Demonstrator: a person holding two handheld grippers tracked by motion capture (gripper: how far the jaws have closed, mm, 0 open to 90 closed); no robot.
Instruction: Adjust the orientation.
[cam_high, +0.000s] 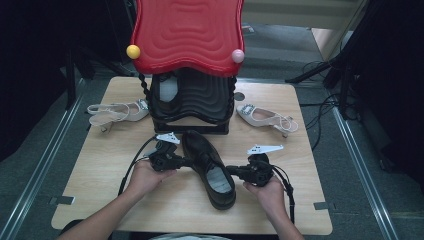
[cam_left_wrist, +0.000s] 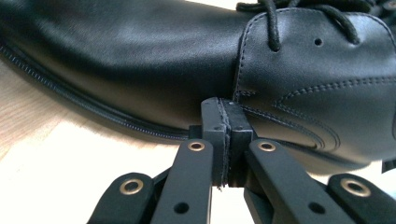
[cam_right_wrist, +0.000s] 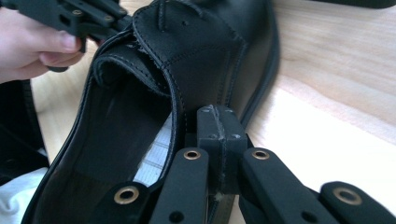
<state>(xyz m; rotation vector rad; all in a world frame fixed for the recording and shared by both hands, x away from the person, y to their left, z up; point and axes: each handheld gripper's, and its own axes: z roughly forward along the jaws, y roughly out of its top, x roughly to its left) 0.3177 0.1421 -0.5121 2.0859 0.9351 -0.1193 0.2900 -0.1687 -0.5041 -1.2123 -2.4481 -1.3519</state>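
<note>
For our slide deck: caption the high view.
Two shut grippers, left and right, flank a black shoe before a red rack.

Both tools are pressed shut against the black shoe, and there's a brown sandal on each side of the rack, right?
Not quite. The high view shows the sandals are pale beige, not brown. The left tool and right tool are shut against the black shoe.

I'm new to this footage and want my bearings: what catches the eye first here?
A black lace-up shoe lies mid-table, with the shut left gripper and right gripper pressed against its two sides. Behind it rises a rack with a wavy red top, a pale slingback at either side.
</note>
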